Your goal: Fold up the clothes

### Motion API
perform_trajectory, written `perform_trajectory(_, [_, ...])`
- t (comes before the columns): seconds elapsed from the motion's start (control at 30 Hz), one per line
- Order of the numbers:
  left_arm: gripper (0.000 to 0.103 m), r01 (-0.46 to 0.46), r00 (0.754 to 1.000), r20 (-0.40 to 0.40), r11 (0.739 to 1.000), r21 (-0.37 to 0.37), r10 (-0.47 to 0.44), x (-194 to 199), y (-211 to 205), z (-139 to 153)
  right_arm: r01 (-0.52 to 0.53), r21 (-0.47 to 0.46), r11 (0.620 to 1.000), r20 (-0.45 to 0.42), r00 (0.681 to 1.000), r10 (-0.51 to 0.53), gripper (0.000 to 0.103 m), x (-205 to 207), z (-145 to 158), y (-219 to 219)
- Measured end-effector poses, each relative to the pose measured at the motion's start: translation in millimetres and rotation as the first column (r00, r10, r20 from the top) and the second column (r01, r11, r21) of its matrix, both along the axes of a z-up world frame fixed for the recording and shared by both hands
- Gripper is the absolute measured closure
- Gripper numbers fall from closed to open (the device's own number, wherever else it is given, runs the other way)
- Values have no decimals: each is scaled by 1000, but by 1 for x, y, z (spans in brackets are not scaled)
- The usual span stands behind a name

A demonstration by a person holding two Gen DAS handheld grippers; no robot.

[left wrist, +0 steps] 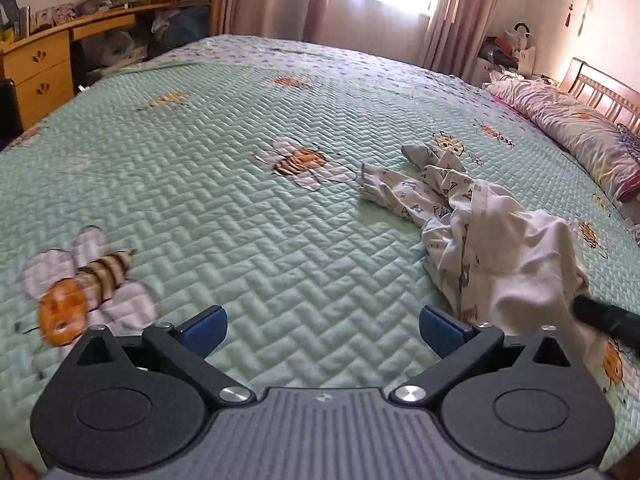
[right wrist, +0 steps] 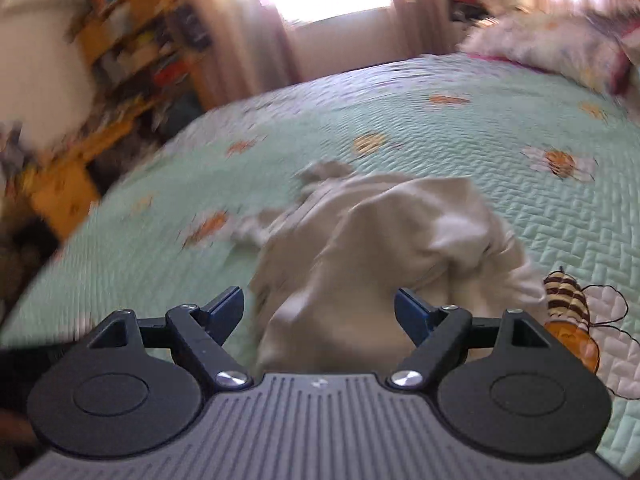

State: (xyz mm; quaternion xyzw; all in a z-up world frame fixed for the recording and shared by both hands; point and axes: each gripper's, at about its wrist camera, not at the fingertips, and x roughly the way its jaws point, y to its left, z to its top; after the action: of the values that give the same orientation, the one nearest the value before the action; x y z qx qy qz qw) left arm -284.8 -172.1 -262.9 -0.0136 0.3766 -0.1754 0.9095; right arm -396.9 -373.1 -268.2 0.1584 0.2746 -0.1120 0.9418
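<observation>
Lying crumpled on the bed [left wrist: 240, 216], the white printed garment [left wrist: 500, 240]: soft, light, floppy, likely best pinched at a hem or cuff. Left gripper [left wrist: 323, 330] jaws spread over bare quilt; right gripper [right wrist: 319, 314] jaws released, cloth between, ungripped.

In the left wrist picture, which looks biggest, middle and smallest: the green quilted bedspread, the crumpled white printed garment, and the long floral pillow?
1. Green quilted bedspread: fills most of the view.
2. Crumpled white printed garment.
3. Long floral pillow.
The garment lies nearer the camera than the pillow, so which of these two is truly bigger is unsure.
</observation>
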Motion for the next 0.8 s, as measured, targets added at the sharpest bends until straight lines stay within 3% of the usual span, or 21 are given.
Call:
perform_trajectory(0.17, [1, -2, 999, 40, 1000, -31, 3, -23, 26, 20, -87, -184, 979, -51, 996, 79, 20, 9, -14, 55])
perform_trajectory(0.27, [1, -15, 999, 52, 999, -28, 16, -30, 39, 27, -134, -343, 930, -108, 989, 103, 22, 27, -34, 82])
perform_trajectory(0.33, [1, -23, 999, 45, 999, -42, 25, -35, 49, 29, -142, -430, 891, -174, 982, 73, 36, 37, -53, 94])
perform_trajectory(0.4, [1, -39, 998, 44, 998, -46, 41, -38, 58, 28, -139, -427, 894, -208, 977, 52, 69, 38, -63, 92])
perform_trajectory(0.5, [1, -59, 998, 32, 997, -43, 60, -41, 66, 24, -100, -419, 902, -206, 978, 13, 92, 34, -64, 81])
perform_trajectory(0.6, [1, -61, 998, 23, 997, -48, 63, -40, 69, 24, -34, -377, 926, -139, 990, -20, 98, 19, -46, 62])
perform_trajectory(0.67, [1, -57, 998, 26, 997, -48, 58, -42, 68, 25, 25, -291, 957, -61, 997, -44, 98, 3, -27, 42])
perform_trajectory(0.8, [1, -34, 999, 25, 998, -44, 35, -44, 59, 26, 170, -214, 962, 96, 984, -153, 99, -28, 9, 1])
